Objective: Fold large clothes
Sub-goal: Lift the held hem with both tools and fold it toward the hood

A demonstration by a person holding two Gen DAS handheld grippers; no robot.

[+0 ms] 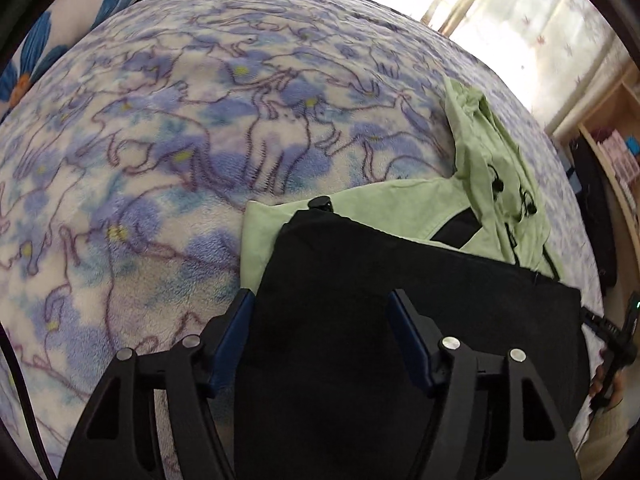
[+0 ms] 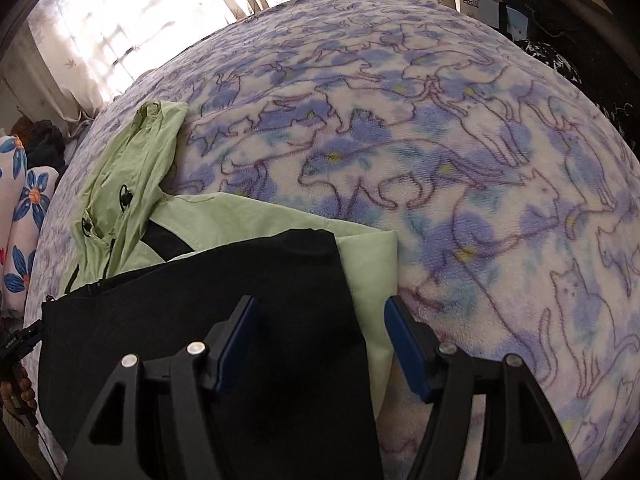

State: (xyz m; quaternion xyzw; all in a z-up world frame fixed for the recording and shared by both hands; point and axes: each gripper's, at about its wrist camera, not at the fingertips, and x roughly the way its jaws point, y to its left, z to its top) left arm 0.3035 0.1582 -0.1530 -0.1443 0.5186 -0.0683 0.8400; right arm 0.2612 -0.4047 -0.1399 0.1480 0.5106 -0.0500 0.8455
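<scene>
on the near edge of the bed's blanket [image 1: 168,168], the left gripper [image 1: 320,312] hangs with jaws parted, gripping nothing, above the black part of the jacket [image 1: 360,272]. the jacket lies folded there, its pale green hood [image 2: 128,168] pointing toward the far edge. the right gripper [image 2: 320,316] is likewise parted and empty over the jacket's right edge.

Only readable text I'm seeing: a few upside-down characters on a white box [image 2: 478,10] past the bed's far edge, too small to be reading reliably.
</scene>
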